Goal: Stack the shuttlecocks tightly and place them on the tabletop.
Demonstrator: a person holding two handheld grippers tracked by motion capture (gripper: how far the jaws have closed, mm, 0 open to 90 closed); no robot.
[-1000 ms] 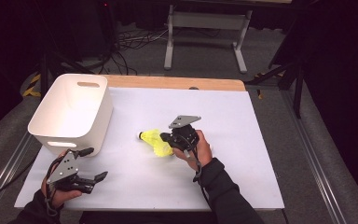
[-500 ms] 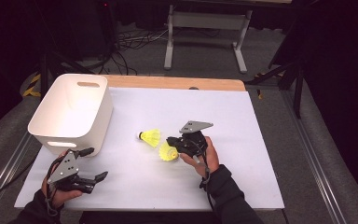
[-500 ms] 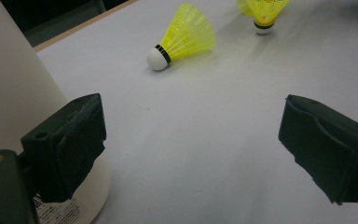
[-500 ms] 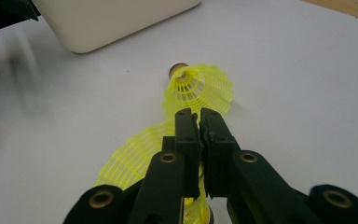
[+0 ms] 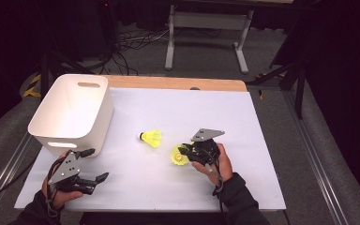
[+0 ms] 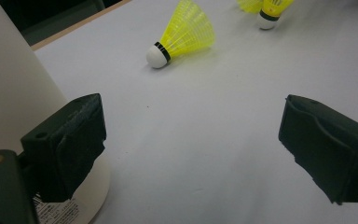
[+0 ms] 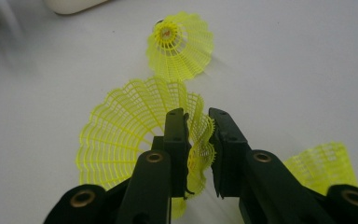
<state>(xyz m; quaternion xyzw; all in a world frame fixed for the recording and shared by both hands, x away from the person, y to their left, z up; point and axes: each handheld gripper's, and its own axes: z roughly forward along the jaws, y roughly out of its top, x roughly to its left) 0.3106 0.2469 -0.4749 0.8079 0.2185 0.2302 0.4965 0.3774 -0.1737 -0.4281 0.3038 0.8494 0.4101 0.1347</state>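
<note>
Yellow mesh is what matters here: the nearer shuttlecock point(image 7: 121, 135) lies on the white bench point(image 5: 225, 112), right of centre, with the rim of its skirt passing between the jaws of the right claw point(image 7: 198, 119). Those jaws have just been opening. The right gripper view shows the rim crumpled in the gap, against one pad with a sliver of daylight at the other, so the squeeze looks let go rather than clamped.

The step reads as a release, and doing it well means widening the jaws until the skirt springs back to shape. Draw the claw straight back along its own line, so that no pad edge snags the lattice and drags the shuttlecock along. A sideways lift would likely flip it.

A second shuttlecock point(image 5: 151, 138) lies on its side just beyond, apart from the first, its cork end towards the white bin point(image 5: 70, 112) at the bench's left edge. Keep the retreat clear of it, because a nudge would send it rolling.

Near the bin's front corner the left claw point(image 5: 96, 164) sits low over the bench, its jaws wide apart with nothing between them.
</note>
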